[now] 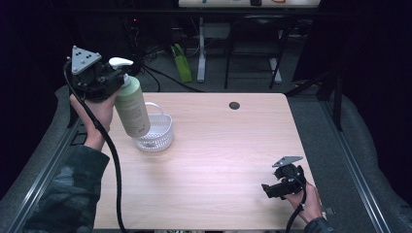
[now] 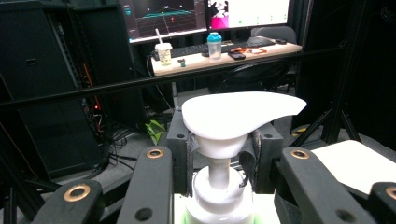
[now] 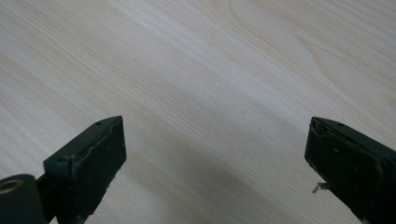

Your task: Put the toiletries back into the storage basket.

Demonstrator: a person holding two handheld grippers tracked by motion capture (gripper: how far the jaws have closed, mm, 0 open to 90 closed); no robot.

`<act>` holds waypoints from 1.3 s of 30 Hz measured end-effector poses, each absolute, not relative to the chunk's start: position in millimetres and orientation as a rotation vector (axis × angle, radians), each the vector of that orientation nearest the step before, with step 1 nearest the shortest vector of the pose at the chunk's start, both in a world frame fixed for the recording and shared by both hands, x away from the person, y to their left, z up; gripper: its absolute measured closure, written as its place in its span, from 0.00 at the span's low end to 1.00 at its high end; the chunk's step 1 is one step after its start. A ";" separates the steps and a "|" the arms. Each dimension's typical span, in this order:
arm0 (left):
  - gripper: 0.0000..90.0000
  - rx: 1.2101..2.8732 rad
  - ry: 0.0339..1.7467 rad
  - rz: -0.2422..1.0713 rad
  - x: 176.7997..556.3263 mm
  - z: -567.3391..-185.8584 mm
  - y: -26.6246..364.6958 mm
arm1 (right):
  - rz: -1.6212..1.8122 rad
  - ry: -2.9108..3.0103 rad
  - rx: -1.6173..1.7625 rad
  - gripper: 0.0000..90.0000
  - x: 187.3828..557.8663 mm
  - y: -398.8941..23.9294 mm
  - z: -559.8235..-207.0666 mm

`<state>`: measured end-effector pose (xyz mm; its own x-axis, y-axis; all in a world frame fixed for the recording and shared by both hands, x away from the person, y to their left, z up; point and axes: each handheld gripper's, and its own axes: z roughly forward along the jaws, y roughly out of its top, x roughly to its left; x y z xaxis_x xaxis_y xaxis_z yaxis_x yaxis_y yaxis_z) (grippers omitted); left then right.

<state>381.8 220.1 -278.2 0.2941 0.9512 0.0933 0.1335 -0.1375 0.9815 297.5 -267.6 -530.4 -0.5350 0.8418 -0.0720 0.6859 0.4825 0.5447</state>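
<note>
Your wood table (image 1: 218,160) stands in a dark room, left gripper (image 1: 109,77) clamping the bottle (image 1: 132,107) at upper left above the basket (image 1: 158,133), right gripper (image 1: 278,188) spread wide at lower right; the left gripper view adds monitors (image 2: 205,14).

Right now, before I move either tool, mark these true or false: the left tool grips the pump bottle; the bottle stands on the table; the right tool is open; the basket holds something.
1. The left tool grips the pump bottle at its neck: true.
2. The bottle stands on the table: false; it hangs tilted above the white basket.
3. The right tool is open: true.
4. The basket holds something: false; it looks empty.
</note>
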 end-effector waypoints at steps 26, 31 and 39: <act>0.75 1.533 1.059 0.994 416.2 -288.8 207.9 | 0.672 2.399 1.290 0.05 295.5 -269.0 -529.9; 0.75 1.537 1.061 0.992 421.3 -290.7 206.4 | 0.670 2.396 1.297 0.05 294.4 -270.0 -529.5; 0.75 1.549 1.065 0.994 428.3 -294.9 205.0 | 0.670 2.400 1.292 0.05 294.3 -270.2 -529.8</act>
<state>428.3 205.0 -294.9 0.2832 0.9544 0.0946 0.1596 -0.1442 0.9766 294.3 -270.2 -529.8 -0.5325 0.8438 -0.0669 0.6871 0.4770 0.5481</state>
